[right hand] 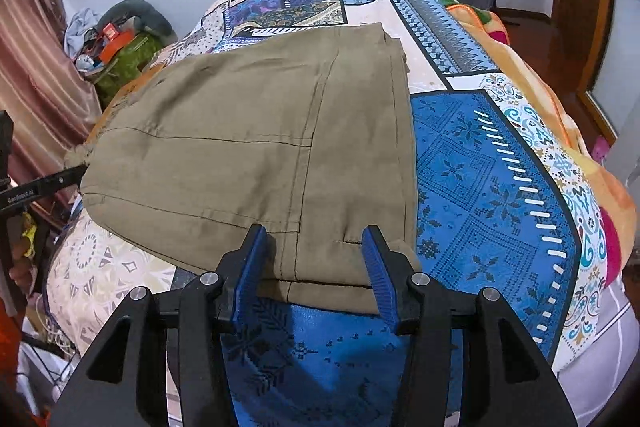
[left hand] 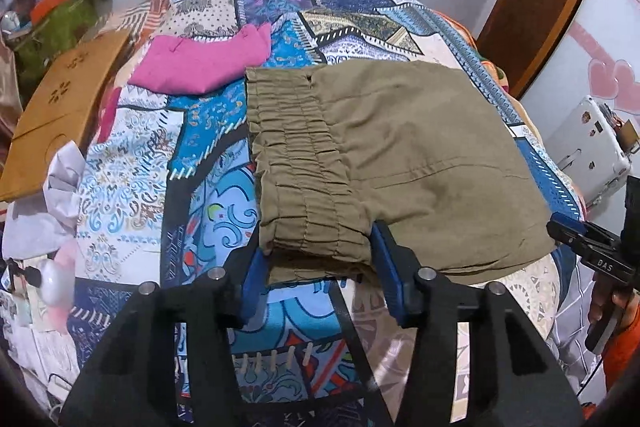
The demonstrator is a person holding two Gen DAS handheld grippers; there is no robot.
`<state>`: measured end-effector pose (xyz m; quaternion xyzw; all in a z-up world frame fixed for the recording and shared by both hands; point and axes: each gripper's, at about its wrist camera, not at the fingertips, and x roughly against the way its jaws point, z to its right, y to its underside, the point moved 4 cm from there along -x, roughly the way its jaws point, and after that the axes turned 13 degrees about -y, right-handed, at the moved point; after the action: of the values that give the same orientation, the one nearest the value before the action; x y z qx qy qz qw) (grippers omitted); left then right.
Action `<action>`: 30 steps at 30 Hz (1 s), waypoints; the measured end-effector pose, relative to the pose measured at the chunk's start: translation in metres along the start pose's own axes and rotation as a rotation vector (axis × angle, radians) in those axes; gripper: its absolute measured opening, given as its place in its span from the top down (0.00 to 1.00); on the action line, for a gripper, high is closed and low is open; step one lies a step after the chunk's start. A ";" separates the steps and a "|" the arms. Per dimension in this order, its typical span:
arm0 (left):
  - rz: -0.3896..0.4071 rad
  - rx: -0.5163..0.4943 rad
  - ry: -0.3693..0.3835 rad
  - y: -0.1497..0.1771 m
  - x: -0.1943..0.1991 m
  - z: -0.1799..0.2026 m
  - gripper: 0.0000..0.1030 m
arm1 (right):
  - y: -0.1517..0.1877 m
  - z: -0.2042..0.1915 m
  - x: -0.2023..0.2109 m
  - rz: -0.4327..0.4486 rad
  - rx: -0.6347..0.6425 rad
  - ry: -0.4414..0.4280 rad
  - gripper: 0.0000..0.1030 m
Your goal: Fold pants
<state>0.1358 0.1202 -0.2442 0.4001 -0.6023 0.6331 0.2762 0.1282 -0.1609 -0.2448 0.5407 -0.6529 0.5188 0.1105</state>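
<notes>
Blue-padded left gripper (left hand: 316,267) spread wide around gathered waistband corner of olive pants (left hand: 400,155); right gripper (right hand: 316,267) likewise apart at opposite near corner; folded flat on patterned bedspread (right hand: 480,179); soft, light, limp; best pinched through all layers at corners.

"DAS" on right gripper (left hand: 576,241), partly legible "Gen…AI" on left gripper (right hand: 60,181)

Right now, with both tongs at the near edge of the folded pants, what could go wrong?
1. The left tongs straddle only the waistband with jaws open; a shallow bite could slip off the bunched elastic.
2. The right tongs could catch just the top layer of the pants, pulling the fold apart.
3. The pink garment lies close and could be dragged.
</notes>
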 end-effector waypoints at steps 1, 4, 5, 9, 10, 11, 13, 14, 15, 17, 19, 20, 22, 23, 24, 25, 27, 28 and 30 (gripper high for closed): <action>0.000 -0.001 0.001 0.001 0.001 -0.001 0.51 | 0.000 0.000 0.000 -0.005 -0.001 -0.002 0.56; -0.020 0.005 -0.003 0.007 -0.007 -0.004 0.50 | 0.000 0.001 -0.001 -0.017 0.001 -0.006 0.56; -0.024 0.010 -0.009 0.009 -0.012 -0.005 0.46 | 0.001 0.001 -0.001 -0.020 0.007 -0.001 0.56; -0.014 0.048 -0.023 0.019 -0.021 -0.012 0.27 | 0.003 0.000 -0.002 -0.025 0.018 0.005 0.56; -0.025 0.057 -0.007 0.018 -0.020 -0.015 0.26 | 0.003 0.000 -0.002 -0.028 0.019 0.002 0.55; -0.036 0.060 0.003 0.017 -0.020 -0.017 0.26 | 0.003 0.001 -0.001 -0.032 0.014 -0.006 0.55; -0.057 0.052 0.010 0.013 -0.017 -0.019 0.26 | 0.001 0.002 0.000 -0.035 0.004 -0.017 0.54; -0.060 0.043 0.009 0.008 -0.013 -0.019 0.26 | 0.000 0.003 0.002 -0.043 0.000 -0.024 0.53; -0.057 0.035 0.008 0.005 -0.011 -0.018 0.25 | -0.002 0.003 0.003 -0.053 -0.002 -0.028 0.53; -0.039 0.013 -0.003 -0.006 -0.003 -0.018 0.25 | -0.009 0.004 0.005 -0.073 -0.004 -0.027 0.53; -0.010 0.003 -0.013 -0.019 0.003 -0.018 0.21 | -0.018 0.006 0.008 -0.066 0.006 0.000 0.53; 0.005 0.003 -0.017 -0.026 0.005 -0.019 0.18 | -0.024 0.008 0.010 -0.055 0.016 0.015 0.53; 0.034 0.006 -0.035 -0.041 0.007 -0.021 0.17 | -0.041 0.012 0.014 -0.028 0.036 0.038 0.52; 0.041 0.009 -0.048 -0.050 0.004 -0.023 0.17 | -0.049 0.014 0.015 -0.017 0.041 0.044 0.52; 0.044 0.013 -0.059 -0.059 0.001 -0.025 0.17 | -0.056 0.015 0.016 -0.006 0.047 0.047 0.52; 0.043 0.019 -0.072 -0.068 -0.004 -0.027 0.17 | -0.063 0.016 0.016 0.004 0.055 0.049 0.52; 0.038 0.029 -0.086 -0.081 -0.014 -0.030 0.17 | -0.081 0.018 0.015 0.029 0.080 0.068 0.50; 0.035 0.032 -0.089 -0.087 -0.020 -0.031 0.17 | -0.089 0.019 0.013 0.036 0.092 0.075 0.49; 0.033 0.033 -0.090 -0.099 -0.032 -0.032 0.17 | -0.104 0.022 0.008 0.048 0.118 0.090 0.49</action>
<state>0.2293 0.1683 -0.2155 0.4227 -0.6100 0.6288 0.2319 0.2198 -0.1700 -0.1909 0.5065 -0.6284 0.5827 0.0950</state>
